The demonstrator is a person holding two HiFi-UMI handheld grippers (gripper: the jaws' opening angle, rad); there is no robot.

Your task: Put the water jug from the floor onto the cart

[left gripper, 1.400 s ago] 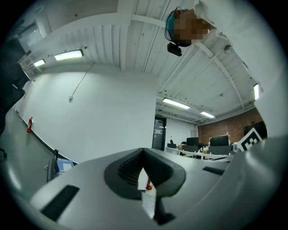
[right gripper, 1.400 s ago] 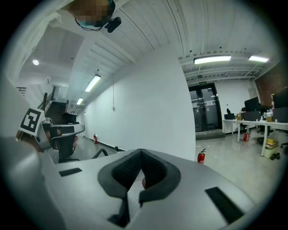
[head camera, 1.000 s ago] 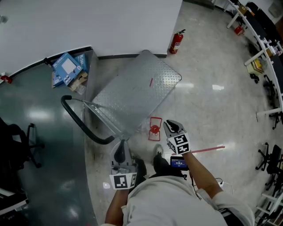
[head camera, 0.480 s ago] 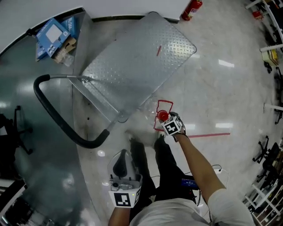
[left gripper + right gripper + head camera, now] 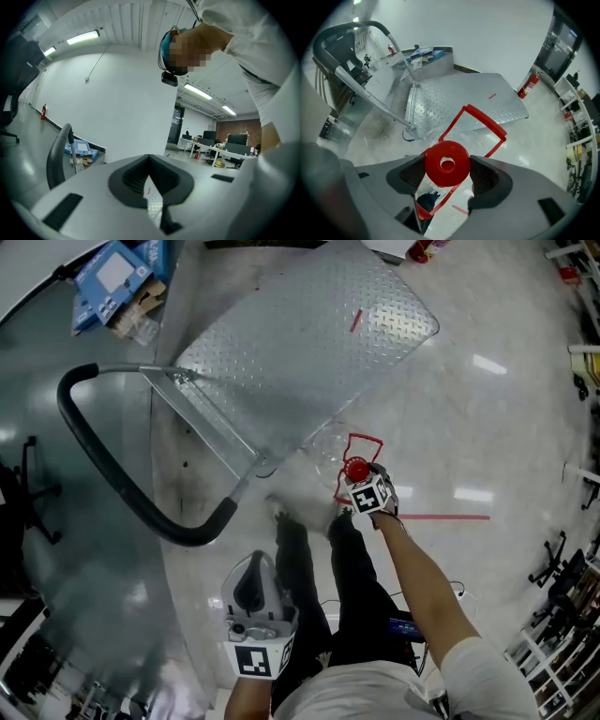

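The water jug (image 5: 330, 452) is clear, with a red frame handle (image 5: 367, 440) and a red cap (image 5: 356, 468), and stands on the floor by the cart's near corner. My right gripper (image 5: 359, 474) points steeply down over it. In the right gripper view its jaws (image 5: 447, 169) are opening, one on each side of the cap (image 5: 447, 163). The cart's diamond-plate deck (image 5: 300, 343) is bare, and its black handle (image 5: 103, 488) curves at the left. My left gripper (image 5: 253, 585) hangs shut and empty near my legs; its tips (image 5: 150, 157) meet.
A fire extinguisher (image 5: 427, 251) stands by the wall beyond the cart. Blue boxes (image 5: 112, 277) lie in the corner at top left. A red tape line (image 5: 441, 517) runs along the floor right of the jug. The person's shoes (image 5: 309, 521) stand just behind it. Desks and chairs line the right.
My right gripper has dropped from hip height onto the jug's cap, tipped downward and spread its jaws. The left gripper has sunk lower beside my legs.
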